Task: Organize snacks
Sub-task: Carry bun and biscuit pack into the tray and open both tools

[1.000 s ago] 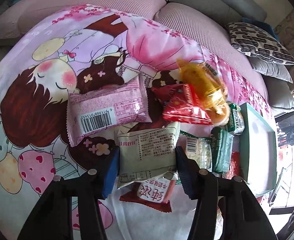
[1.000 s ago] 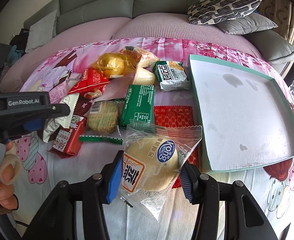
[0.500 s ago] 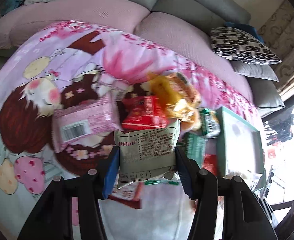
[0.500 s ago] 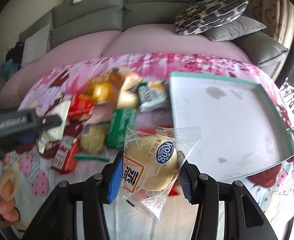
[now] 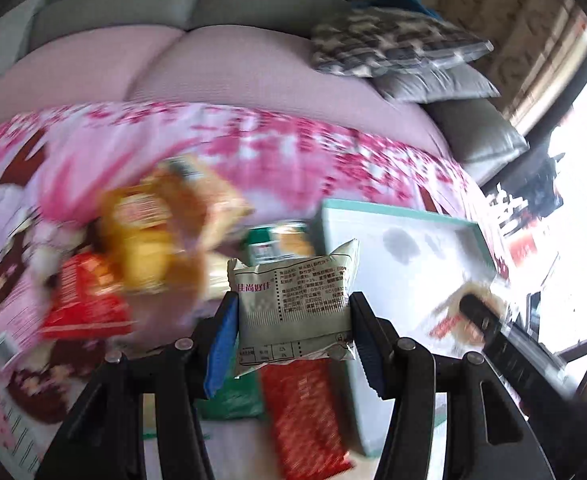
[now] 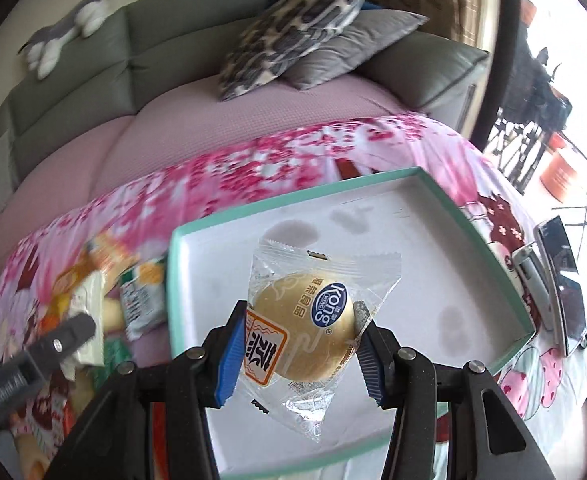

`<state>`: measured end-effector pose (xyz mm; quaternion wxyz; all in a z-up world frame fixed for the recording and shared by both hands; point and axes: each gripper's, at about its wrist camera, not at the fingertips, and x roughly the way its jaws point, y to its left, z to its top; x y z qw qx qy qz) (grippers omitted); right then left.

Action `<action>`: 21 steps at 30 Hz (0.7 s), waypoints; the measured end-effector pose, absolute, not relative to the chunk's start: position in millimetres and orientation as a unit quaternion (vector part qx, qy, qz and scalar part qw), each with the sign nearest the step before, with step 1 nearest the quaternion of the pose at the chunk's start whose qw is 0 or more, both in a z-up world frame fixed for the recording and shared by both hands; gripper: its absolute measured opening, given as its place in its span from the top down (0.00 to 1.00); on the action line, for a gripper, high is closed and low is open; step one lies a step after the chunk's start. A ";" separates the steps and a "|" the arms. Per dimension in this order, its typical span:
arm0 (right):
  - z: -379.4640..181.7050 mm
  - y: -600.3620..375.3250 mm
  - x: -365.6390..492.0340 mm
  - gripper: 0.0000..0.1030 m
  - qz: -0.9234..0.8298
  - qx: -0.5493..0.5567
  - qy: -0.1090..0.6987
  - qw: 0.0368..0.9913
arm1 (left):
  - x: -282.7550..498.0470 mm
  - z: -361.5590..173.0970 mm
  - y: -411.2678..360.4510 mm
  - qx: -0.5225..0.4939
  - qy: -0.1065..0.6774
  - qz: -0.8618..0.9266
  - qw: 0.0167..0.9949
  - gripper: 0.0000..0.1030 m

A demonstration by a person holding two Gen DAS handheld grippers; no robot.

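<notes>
My left gripper (image 5: 293,320) is shut on a white-and-grey printed snack packet (image 5: 295,306), held in the air over the left edge of the white tray (image 5: 421,276) with its teal rim. My right gripper (image 6: 299,340) is shut on a round golden bun in a clear wrapper (image 6: 305,332), lifted above the inside of the same tray (image 6: 433,264). The right gripper and its bun show blurred at the right of the left wrist view (image 5: 477,312). The left gripper's arm (image 6: 37,352) shows at the lower left of the right wrist view.
Loose snacks lie on the pink cartoon-print cloth left of the tray: a yellow bag (image 5: 149,240), a red packet (image 5: 85,300), a green-and-white packet (image 6: 141,300), a red packet (image 5: 305,416). A phone (image 6: 565,284) lies right of the tray. Sofa cushions (image 6: 293,28) stand behind.
Both grippers have risen and swung right toward the tray, each carrying its packet. The bun has gone from over the cloth to over the tray; the white packet has reached the tray's left edge.
</notes>
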<state>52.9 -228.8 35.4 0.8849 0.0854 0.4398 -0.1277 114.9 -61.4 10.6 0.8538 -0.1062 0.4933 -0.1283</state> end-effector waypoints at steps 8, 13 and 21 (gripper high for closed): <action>21.0 -299.7 73.7 0.49 -0.191 0.140 0.433 0.870 | 134.3 -1.5 -128.8 -0.062 0.497 -0.174 0.848 0.45; 5.5 -326.0 79.0 0.49 -0.206 0.151 0.438 0.862 | 136.0 -16.1 -149.0 -0.047 0.505 -0.178 0.843 0.45; -3.6 -339.2 79.6 0.48 -0.201 0.165 0.443 0.858 | 130.7 -15.3 -152.7 -0.036 0.515 -0.179 0.838 0.33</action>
